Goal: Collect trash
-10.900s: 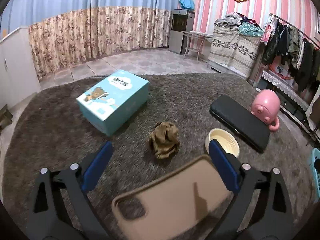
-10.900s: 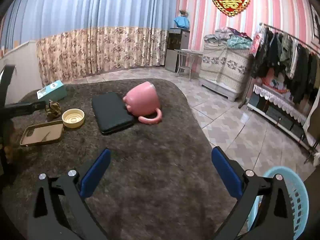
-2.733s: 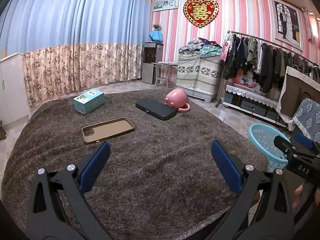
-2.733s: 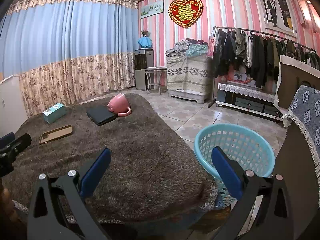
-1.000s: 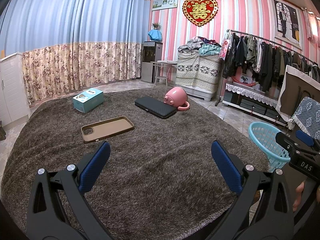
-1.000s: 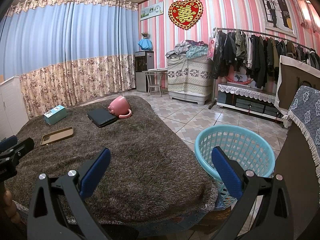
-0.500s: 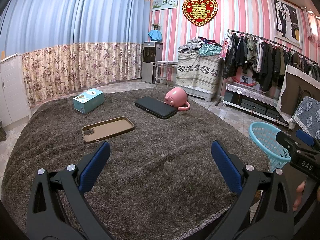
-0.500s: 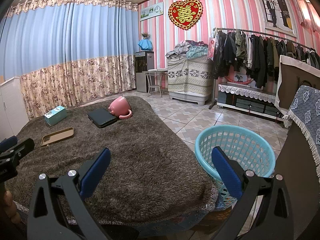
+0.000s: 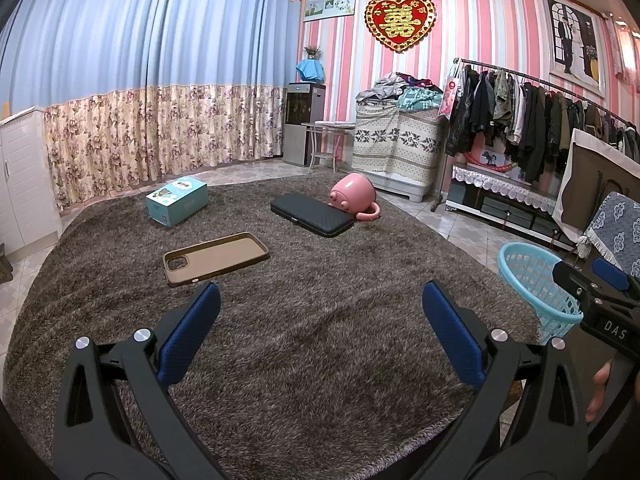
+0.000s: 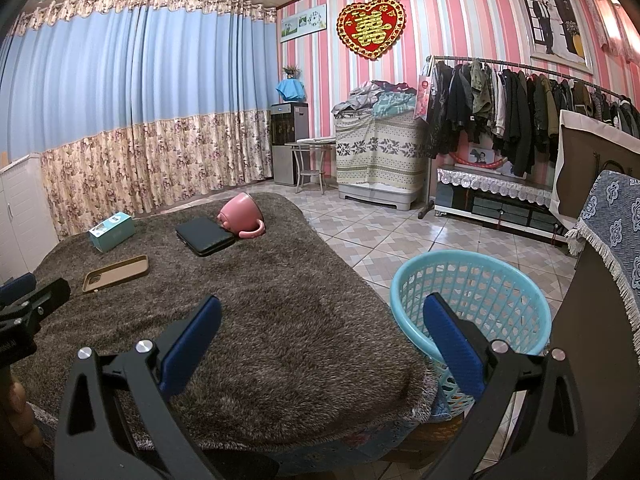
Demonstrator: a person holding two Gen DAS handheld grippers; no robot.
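A light blue plastic basket (image 10: 472,300) stands on the tiled floor beside the right edge of the carpeted table; it shows as well in the left wrist view, basket (image 9: 532,276). My right gripper (image 10: 320,340) is open and empty, held over the table's near right corner, with its right finger in front of the basket. Over the table's near edge my left gripper (image 9: 320,328) is open too, nothing between its blue pads. No crumpled paper or small bowl shows on the table. The basket's inside is only partly visible.
On the brown shaggy table (image 9: 320,360) lie a tan phone case (image 9: 216,258), a black case (image 9: 312,214), a tipped pink mug (image 9: 354,202) and a teal box (image 9: 177,201). A clothes rack (image 10: 516,120) and low cabinet stand beyond the tiled floor. The right gripper's body (image 9: 600,304) shows at far right.
Since 10.9 s ago both grippers have pulled back from the table, and the crumpled brown paper and small bowl are gone from it. Over the last second almost nothing has moved.
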